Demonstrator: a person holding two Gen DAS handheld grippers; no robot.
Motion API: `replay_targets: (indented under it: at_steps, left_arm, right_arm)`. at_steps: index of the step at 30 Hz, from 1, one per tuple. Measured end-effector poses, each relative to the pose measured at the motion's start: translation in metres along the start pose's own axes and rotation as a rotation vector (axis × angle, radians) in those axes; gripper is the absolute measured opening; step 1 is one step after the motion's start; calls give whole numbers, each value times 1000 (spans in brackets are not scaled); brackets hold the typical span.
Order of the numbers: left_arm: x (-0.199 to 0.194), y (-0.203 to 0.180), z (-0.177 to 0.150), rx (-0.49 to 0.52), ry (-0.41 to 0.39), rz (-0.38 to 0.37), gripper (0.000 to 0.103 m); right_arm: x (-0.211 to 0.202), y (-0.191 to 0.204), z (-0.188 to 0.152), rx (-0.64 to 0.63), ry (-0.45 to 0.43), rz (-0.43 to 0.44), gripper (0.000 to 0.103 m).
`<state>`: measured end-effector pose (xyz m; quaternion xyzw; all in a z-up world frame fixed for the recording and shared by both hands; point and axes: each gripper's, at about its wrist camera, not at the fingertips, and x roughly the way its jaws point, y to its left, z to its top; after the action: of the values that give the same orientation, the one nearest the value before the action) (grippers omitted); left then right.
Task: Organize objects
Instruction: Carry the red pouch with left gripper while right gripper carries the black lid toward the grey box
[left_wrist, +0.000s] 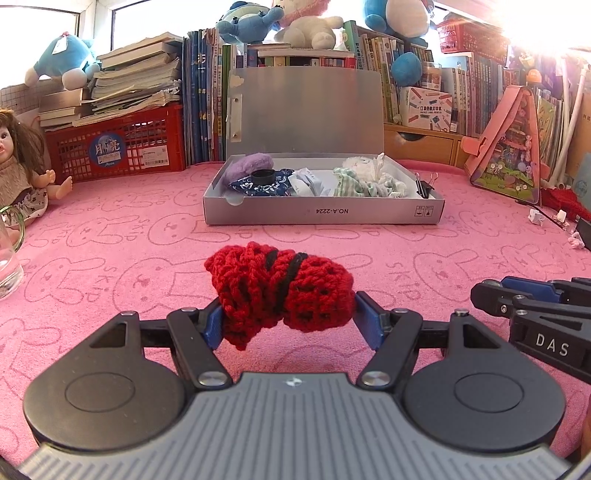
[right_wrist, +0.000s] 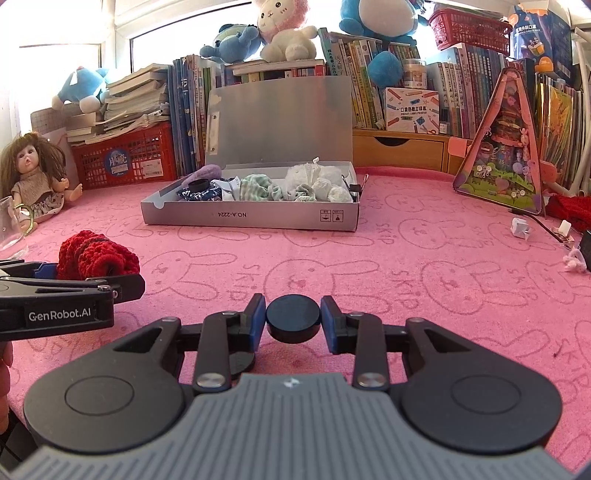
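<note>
The left gripper (left_wrist: 291, 314) is squeezing a red knitted bundle (left_wrist: 280, 291) between its two blue pads. The bundle has black stripes of yarn across it. It is filling the space between the pads, so the jaws are standing about half way open around it. Part of the bundle is hanging down on the left side. It is sitting up above the pink bunny cloth (left_wrist: 110, 258) that is covering the table.

The right gripper (right_wrist: 293, 319) is pinching a small round black cap (right_wrist: 293, 319). Its jaws are nearly closed, with a pad pressing on each side of the cap. The cap is lying flat between them. It is hard to tell whether the cap is touching the cloth under it.

The two grippers are sitting side by side, near each other, at the front of the table.

Farther back, a grey box (left_wrist: 321, 214) is standing with its lid up. Inside it, a purple fuzzy thing (left_wrist: 249, 166), a blue patterned cloth (left_wrist: 258, 184) with another black cap (left_wrist: 263, 174) on top, and some pale green and white cloths (left_wrist: 365, 181) are lying together. A black binder clip (left_wrist: 424, 186) is sitting at the right end of the box.

A doll (right_wrist: 31, 177) is sitting at the left by a red basket (left_wrist: 118, 147) full of books. A clear glass (left_wrist: 9, 266) is standing at the left edge. Soft toys (left_wrist: 310, 29) are resting on the books behind.
</note>
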<state>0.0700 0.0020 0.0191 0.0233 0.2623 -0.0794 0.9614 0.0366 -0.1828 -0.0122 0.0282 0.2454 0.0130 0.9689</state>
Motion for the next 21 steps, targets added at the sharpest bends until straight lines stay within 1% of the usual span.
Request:
replay_targets:
  at_steps: [8,12,15,21]
  left_arm:
    - [12,5,24,-3,-4,-3,74]
    - [20,5,41,5,-18,-5,74]
    - [30,5,53,6,-9,-11,74]
    - [50,9,74,10,-3,7,74]
  right_arm:
    - [10,-3,25,4,-29,5,37]
    - [17,-6,40,8,-38,10,37]
    - [24,-8,51,19,-42,11,37]
    - [42,-12,73,40,-37,26,37]
